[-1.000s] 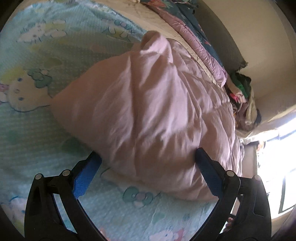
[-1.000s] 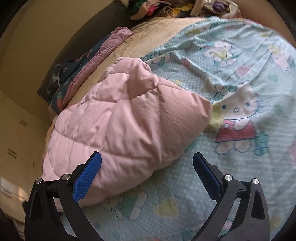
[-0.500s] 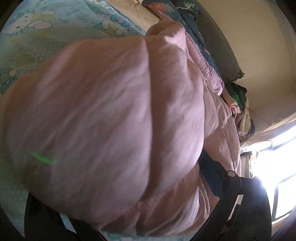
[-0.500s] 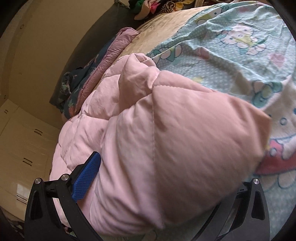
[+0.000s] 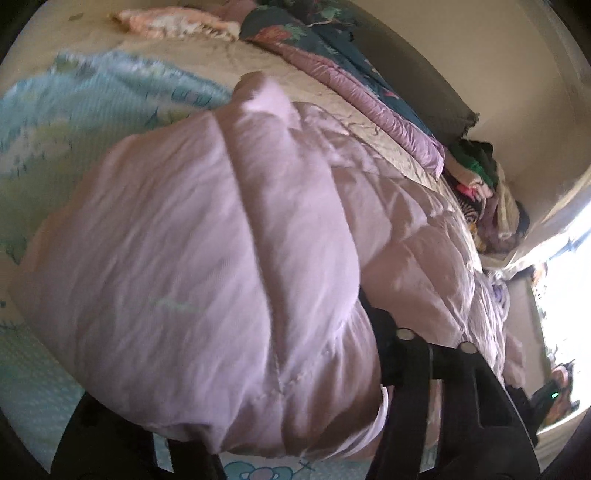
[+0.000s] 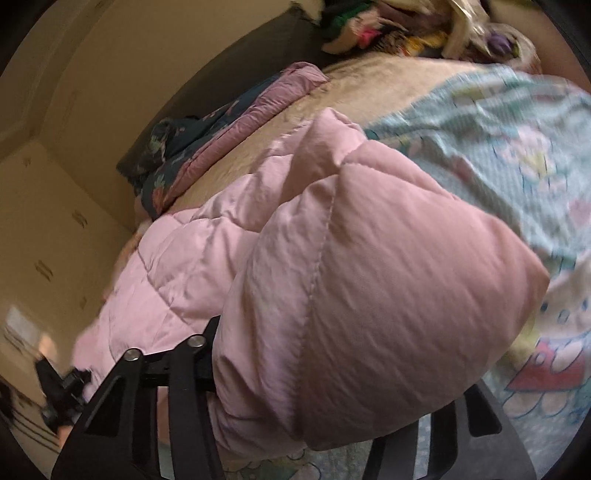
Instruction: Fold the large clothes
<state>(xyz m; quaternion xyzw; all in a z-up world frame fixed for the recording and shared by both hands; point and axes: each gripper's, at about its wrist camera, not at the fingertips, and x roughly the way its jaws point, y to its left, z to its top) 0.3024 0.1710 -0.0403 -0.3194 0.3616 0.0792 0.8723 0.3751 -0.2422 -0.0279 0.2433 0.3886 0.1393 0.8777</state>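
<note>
1. Bed [image 5: 122, 55] with beige cover, and on it a light blue cartoon sheet [image 6: 517, 122]; piled clothes [image 6: 388, 33] at the far end, a dark flowered quilt [image 5: 332, 33] along the wall.
2. On the sheet, near the edge of the bed: the pink quilted jacket [image 6: 369, 266], thick and puffy, a folded corner of it filling both views.
3. Left gripper [image 5: 258, 424]: jaws just been closing, now narrow, squeezing the near edge of the jacket [image 5: 207, 280] between them; pads hidden under the cloth.
4. Right gripper [image 6: 332, 417]: the same, jaws just been closing, now pressed into the same padded edge from its other side.
5. Judged step: lifting the near edge to carry it over the rest of the jacket.
6. To do well: hold both grips firm, because slippery padded cloth probably slides out easily.
7. Raise both hands together and level, otherwise a crooked fold line.
8. Carry far enough over so that the edge meets the opposite edge, not only the middle.
9. Lower slowly, then press the air out before letting go; likely to spring back otherwise.
10. Take care not to catch the sheet below together with the jacket.
</note>
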